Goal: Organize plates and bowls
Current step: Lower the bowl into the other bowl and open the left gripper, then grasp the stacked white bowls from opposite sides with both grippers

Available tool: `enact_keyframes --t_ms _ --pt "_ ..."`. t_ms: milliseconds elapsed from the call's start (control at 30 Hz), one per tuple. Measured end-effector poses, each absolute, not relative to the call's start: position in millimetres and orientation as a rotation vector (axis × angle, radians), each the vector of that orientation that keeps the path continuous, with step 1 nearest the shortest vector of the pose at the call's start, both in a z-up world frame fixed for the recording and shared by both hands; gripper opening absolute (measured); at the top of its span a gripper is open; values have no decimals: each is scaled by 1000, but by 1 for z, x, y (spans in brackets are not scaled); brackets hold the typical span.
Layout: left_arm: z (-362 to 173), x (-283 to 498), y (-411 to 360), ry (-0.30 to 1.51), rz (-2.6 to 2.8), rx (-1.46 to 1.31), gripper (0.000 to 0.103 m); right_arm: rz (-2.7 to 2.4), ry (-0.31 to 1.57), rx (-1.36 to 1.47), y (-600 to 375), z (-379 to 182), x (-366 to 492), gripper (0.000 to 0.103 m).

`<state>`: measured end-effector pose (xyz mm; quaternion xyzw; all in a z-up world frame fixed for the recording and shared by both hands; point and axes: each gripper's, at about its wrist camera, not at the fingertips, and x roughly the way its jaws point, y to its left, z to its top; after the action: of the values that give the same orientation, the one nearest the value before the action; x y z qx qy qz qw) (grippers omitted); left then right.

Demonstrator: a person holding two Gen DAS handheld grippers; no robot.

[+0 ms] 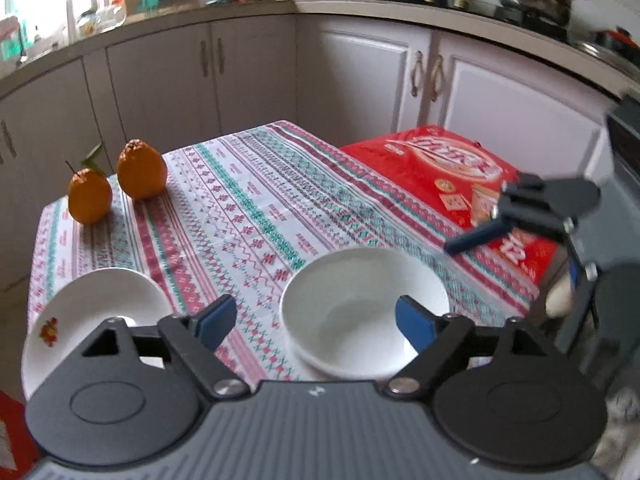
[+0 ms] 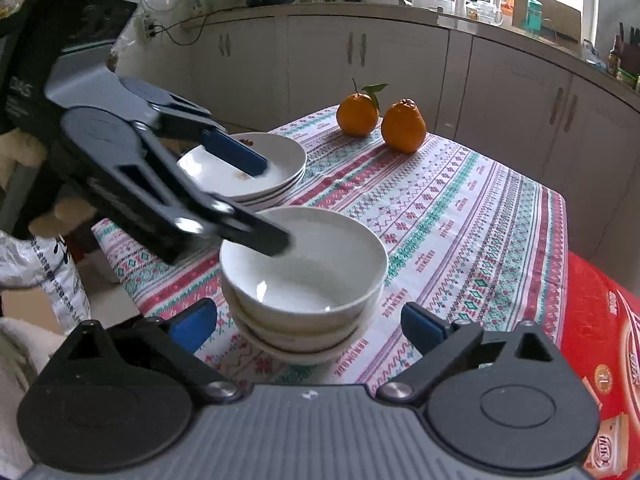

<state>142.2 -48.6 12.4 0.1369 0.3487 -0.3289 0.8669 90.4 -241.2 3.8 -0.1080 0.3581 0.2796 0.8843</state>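
Oranges [image 2: 380, 120] beyond stacked bowls [image 2: 304, 272], plates [image 2: 256, 168]

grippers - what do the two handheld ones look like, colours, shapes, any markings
Both match. The left gripper and right gripper each have a ribbed grey body with a small white mark at its front edge, two round black discs, black linkage arms with silver pivot bolts and triangular cut-outs, and blue pads on the fingertips. No cables or sleeves are visible.
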Motion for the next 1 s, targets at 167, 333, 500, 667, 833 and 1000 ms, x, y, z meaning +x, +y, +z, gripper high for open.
enact_keyframes --t_ms 167,333,500,667,833,1000 --pt "5 125 -37 752 -738 343 91 581 747 -228 -250 6 90 103" --pt "-26 123 -41 801 -790 390 92 618 785 -283 -246 -11 95 103" --pt "-61 138 -48 858 -820 430 91 647 838 -344 -236 -40 109 102" --pt "-72 154 -53 874 -877 480 90 712 826 -489 -223 -53 120 101" --pt "-69 162 -61 878 -960 507 87 840 846 -564 -218 -54 133 96" --pt "-68 164 -65 883 -1037 540 85 925 881 -586 -218 -53 144 89"
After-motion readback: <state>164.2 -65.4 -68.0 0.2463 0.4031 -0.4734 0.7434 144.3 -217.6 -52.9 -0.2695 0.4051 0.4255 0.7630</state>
